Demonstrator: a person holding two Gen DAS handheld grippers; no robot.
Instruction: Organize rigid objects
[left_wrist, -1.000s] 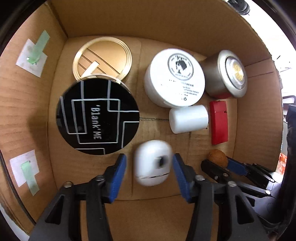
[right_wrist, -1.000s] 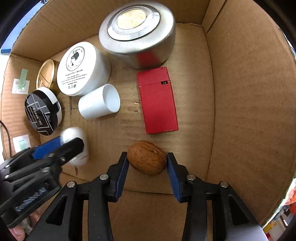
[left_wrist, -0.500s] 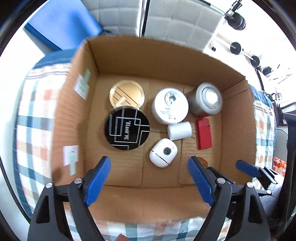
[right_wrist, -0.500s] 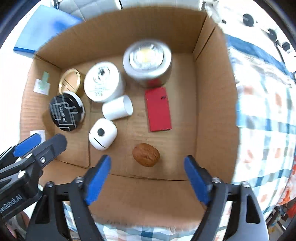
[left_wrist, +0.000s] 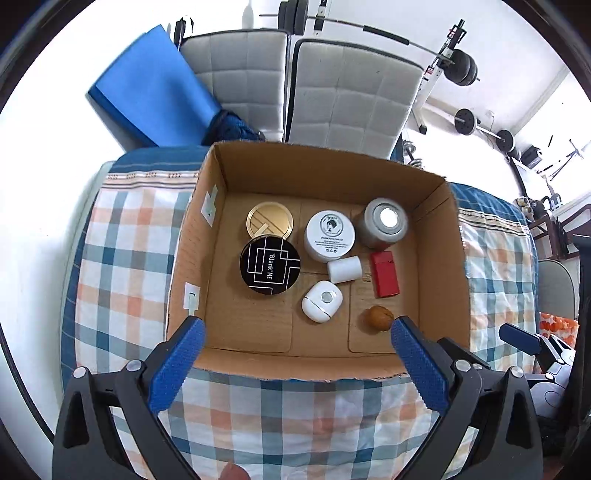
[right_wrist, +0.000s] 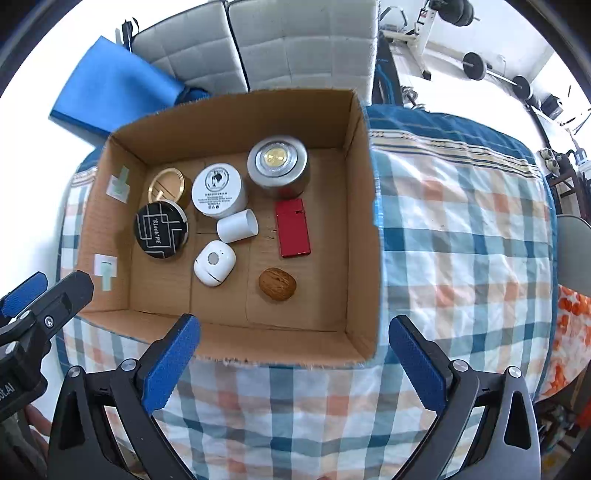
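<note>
An open cardboard box (left_wrist: 295, 363) (right_wrist: 364, 221) holds a white earbud case (left_wrist: 321, 301) (right_wrist: 215, 263), a walnut (left_wrist: 378, 319) (right_wrist: 277, 283), a black round tin (left_wrist: 270, 265), a gold lid (left_wrist: 269, 220), a white cream jar (left_wrist: 329, 236), a silver tin (left_wrist: 386, 223), a small white cylinder (left_wrist: 344, 269) and a red flat case (left_wrist: 385, 273). My left gripper (left_wrist: 295, 328) hangs high above the box's near wall, its jaws opening wide, nothing between them. My right gripper (right_wrist: 294, 323) is likewise raised, its jaws opening and empty, with the walnut lying free below.
The box stands on a checked cloth (left_wrist: 122, 258) (right_wrist: 461, 240). Behind it are a blue mat (left_wrist: 151, 96), a grey padded bench (left_wrist: 343, 92) and barbell weights (left_wrist: 463, 68). An orange patterned item (right_wrist: 569, 332) lies at the right edge.
Both grippers let go, the left of the white case and the right of the walnut. They opened wide and rose well above the box. Both things stay on the box floor.
</note>
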